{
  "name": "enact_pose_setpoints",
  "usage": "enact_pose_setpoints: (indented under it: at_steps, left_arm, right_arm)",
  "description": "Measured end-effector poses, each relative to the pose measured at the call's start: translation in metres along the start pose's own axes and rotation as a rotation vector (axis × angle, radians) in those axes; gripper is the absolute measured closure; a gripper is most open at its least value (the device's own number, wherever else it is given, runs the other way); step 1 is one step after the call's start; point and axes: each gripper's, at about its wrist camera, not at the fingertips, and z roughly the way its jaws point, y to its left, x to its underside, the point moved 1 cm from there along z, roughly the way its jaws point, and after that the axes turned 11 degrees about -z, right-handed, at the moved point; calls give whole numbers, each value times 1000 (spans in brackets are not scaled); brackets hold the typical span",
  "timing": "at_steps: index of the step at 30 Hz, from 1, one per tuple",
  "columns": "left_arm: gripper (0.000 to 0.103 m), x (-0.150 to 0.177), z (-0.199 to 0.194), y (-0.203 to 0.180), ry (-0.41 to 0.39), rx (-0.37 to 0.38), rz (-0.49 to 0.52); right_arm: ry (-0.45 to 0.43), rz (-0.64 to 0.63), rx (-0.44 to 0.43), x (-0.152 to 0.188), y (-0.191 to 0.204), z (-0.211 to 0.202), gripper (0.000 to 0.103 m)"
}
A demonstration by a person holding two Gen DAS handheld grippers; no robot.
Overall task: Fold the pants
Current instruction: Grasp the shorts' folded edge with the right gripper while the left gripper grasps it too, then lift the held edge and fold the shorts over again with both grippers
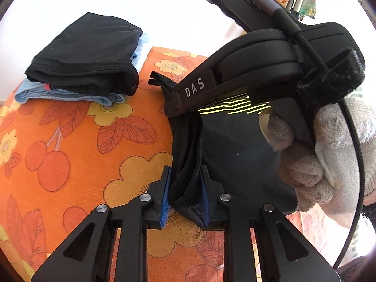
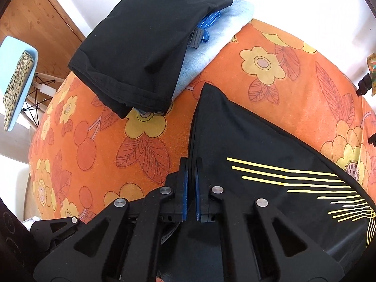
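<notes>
Grippers left and right clamp black pants.

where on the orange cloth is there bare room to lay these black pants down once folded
Bare flowered cloth lies open left of the black pants, on the near side of the folded stack. Another bare strip runs beyond the pants, right of the stack. It is crowded at the stack and where the left claw and right claw grip.

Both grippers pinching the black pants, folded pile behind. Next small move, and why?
Probably carry the black pants toward the folded pile and lower them there. The left gripper and right gripper each pinch an edge, the pants look already folded with layered edges, and the pile sits just beyond on the orange cloth.
</notes>
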Motion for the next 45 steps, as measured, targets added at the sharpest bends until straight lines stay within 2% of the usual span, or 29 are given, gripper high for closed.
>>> enact_pose_setpoints:
  at_steps: [1, 6, 7, 8, 9, 15, 23, 31, 40, 45]
  left_arm:
    - [69, 1, 1, -2, 2, -13, -1]
    - [69, 4, 7, -1, 33, 12, -2]
    - [76, 5, 8, 0, 33, 14, -3]
    - [91, 5, 9, 0, 33, 20, -7]
    - [93, 4, 9, 0, 35, 28, -10]
    - [95, 2, -10, -20, -15, 65, 37]
    - [96, -2, -33, -94, -48, 166, 132]
    - [96, 9, -17, -176, -17, 249, 223]
    - [97, 43, 43, -279, 94, 342, 296]
    - [97, 57, 58, -315, 120, 396, 322]
  right_arm:
    - [-7, 3, -2, 1, 0, -2, 98]
    - [-30, 21, -25, -2, -8, -9, 99]
    - [-34, 23, -26, 0, -7, -12, 99]
    - [-39, 24, -30, 0, -8, -13, 99]
    - [-47, 27, -34, 0, -8, -15, 99]
    - [-119, 52, -66, 3, -16, -45, 99]
    - [-219, 88, -45, 30, -54, -112, 99]
    - [-274, 194, 39, 97, -134, -177, 99]
    - [-236, 327, 146, 193, -234, -201, 99]
    - [-261, 336, 182, 227, -265, -218, 99]
